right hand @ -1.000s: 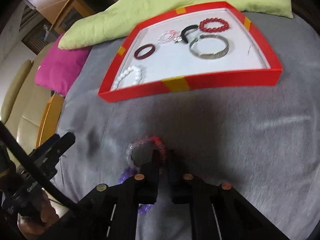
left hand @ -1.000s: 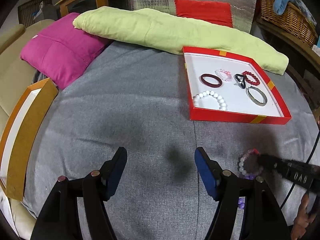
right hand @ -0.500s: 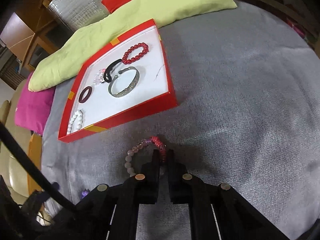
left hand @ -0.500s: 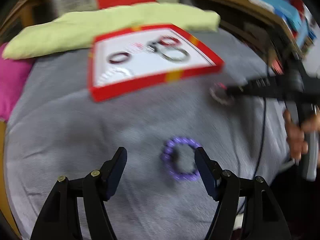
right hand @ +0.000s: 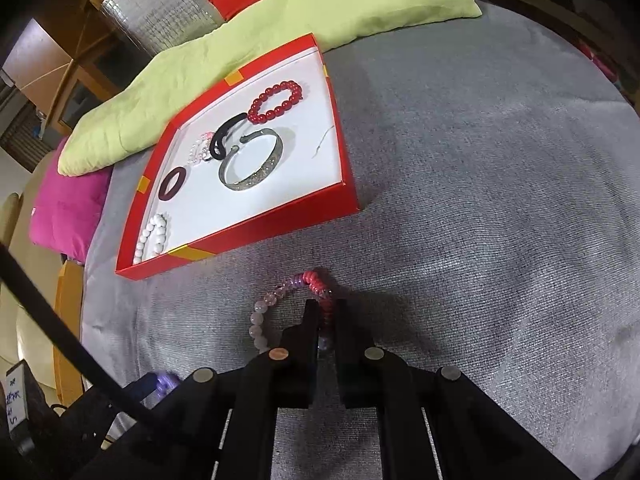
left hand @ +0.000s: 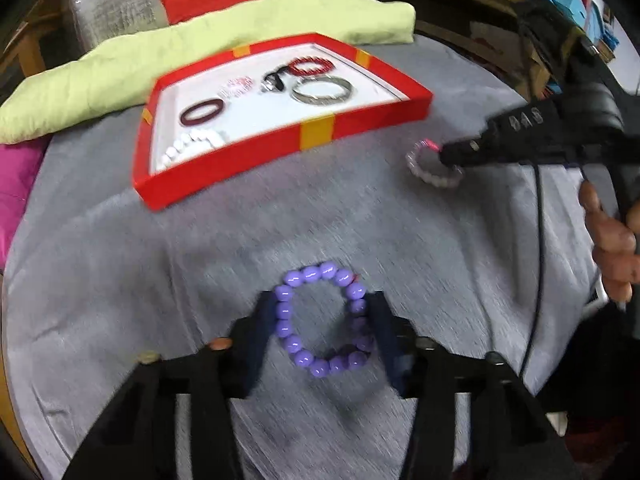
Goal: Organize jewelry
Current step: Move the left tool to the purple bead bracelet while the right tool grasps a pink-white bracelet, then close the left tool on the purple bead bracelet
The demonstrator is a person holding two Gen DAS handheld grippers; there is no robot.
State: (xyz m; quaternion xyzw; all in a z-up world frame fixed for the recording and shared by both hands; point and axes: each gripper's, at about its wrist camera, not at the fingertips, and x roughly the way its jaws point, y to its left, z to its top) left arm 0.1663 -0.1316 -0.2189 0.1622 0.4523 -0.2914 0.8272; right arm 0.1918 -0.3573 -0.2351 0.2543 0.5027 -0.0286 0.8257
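Note:
A purple bead bracelet (left hand: 322, 320) lies on the grey cloth between the fingers of my open left gripper (left hand: 322, 322), which sit at its two sides. My right gripper (right hand: 326, 312) is shut on a pink, white and red bead bracelet (right hand: 280, 300) and holds it just above the cloth; it also shows in the left wrist view (left hand: 432, 164). A red tray with a white floor (left hand: 316, 136) (right hand: 256, 236) holds several bracelets: white beads, a dark ring, a silver bangle, red beads, a black piece.
A long yellow-green cushion (left hand: 120, 76) lies behind the tray, with a magenta pillow (right hand: 68, 208) to its left. A wooden-framed panel (right hand: 68, 320) stands at the left edge of the bed. A black cable (left hand: 538, 240) hangs from the right gripper.
My left gripper swung right and came down around the purple bracelet, its jaws narrower now. My right gripper lifted the pink bracelet and carried it to the right of the tray.

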